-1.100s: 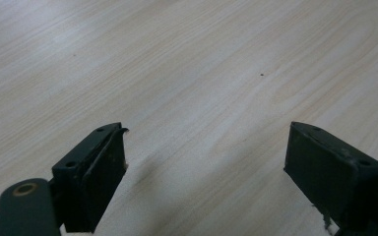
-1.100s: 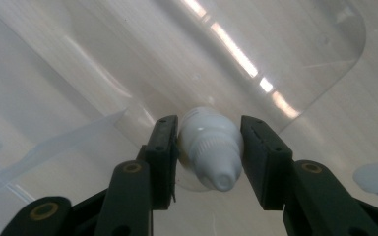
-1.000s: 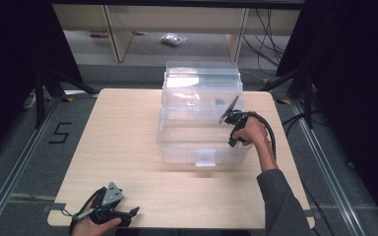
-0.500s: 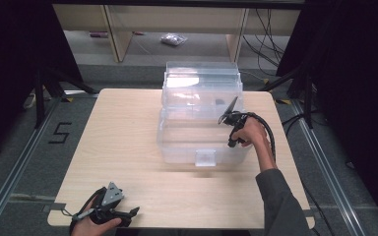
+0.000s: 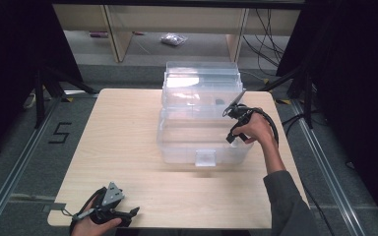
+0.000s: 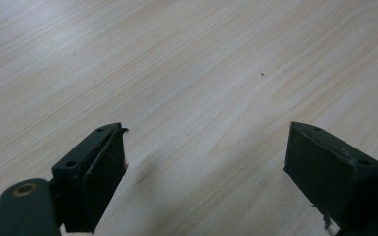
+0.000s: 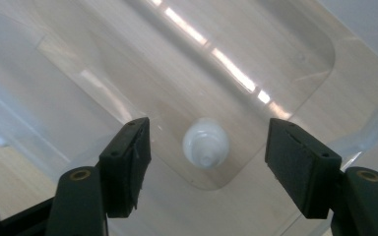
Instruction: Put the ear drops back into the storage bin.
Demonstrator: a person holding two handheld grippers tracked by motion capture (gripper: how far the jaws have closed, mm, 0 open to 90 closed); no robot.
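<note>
We see a clear plastic storage box [image 5: 202,125], lid raised at the back, on the worktop [image 5: 118,147] toward its far-right part. Inside, w/ the right gripper view looking down, a small white rounded object [image 7: 205,142] lies on the box floor. Our right gripper [image 7: 206,162] hovers above it at the box's right side, fingers apart, nothing held. Our left gripper [image 6: 204,162] sits at the near-left corner, fingers apart over bare wood.
</note>
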